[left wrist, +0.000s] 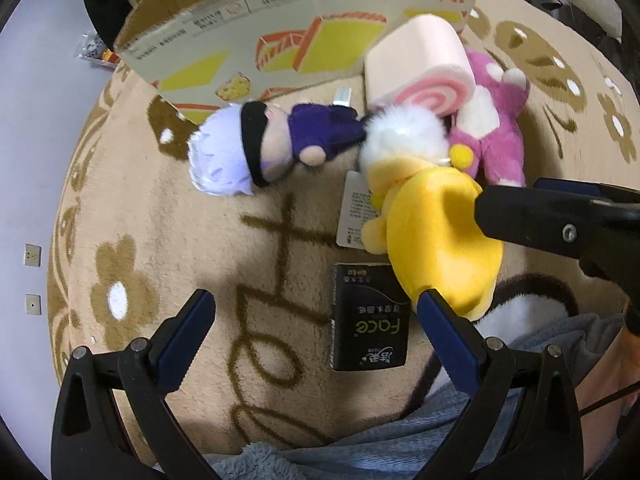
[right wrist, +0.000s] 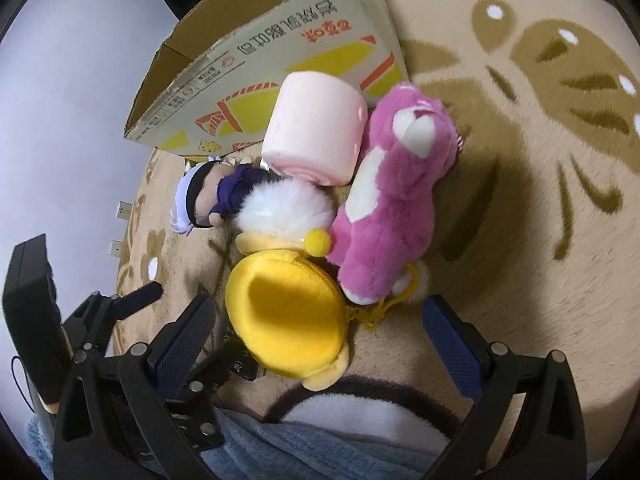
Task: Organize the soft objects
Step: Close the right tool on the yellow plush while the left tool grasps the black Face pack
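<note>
Hovering low over a beige rug (right wrist: 520,240), left hand-held gripper (left wrist: 316,320) gaping wide, gripping nothing. Spreading wide and empty too, right hand-held gripper (right wrist: 320,324) flanking a yellow plush (right wrist: 284,320). Lying beyond: pink bear (right wrist: 392,200) lengthwise away, swirl-roll cushion (right wrist: 316,132), blindfolded doll (left wrist: 260,144) crosswise, cardboard box (left wrist: 280,40).

Both grippers have black plastic frames with silver screws, ribbed blue-padded jaws, and a thin black cable (right wrist: 16,380).

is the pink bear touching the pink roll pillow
Touching: the right wrist view shows the pink bear pressed against the roll pillow, no gap between them.
</note>
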`<move>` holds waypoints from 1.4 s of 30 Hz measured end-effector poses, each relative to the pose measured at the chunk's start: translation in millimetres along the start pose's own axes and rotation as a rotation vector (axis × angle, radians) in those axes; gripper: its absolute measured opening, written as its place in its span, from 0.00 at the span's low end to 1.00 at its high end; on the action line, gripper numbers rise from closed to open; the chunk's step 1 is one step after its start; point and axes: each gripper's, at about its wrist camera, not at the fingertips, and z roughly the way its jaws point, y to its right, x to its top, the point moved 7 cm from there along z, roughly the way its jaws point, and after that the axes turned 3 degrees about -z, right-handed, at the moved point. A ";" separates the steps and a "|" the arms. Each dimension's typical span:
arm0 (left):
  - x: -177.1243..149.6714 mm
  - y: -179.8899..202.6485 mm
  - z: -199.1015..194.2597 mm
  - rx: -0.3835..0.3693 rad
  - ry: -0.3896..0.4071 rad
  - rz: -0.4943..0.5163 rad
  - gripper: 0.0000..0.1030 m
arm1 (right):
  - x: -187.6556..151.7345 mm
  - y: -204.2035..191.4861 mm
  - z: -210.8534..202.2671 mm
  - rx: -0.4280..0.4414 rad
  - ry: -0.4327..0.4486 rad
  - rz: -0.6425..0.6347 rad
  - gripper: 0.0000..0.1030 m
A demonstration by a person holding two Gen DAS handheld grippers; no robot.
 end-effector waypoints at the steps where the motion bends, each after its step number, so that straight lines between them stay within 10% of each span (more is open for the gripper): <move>1: 0.8 1.5 1.2 0.001 -0.004 0.000 0.97 | -0.5 -1.2 1.1 0.006 -0.004 0.000 1.00; 35: -10.4 -12.5 38.8 -0.091 -0.115 -0.070 0.97 | -14.9 -38.7 53.3 0.043 -0.133 -0.088 0.91; 42: -14.2 -12.7 45.0 -0.134 -0.140 -0.101 0.90 | -9.2 -37.6 56.5 -0.002 -0.116 -0.114 0.62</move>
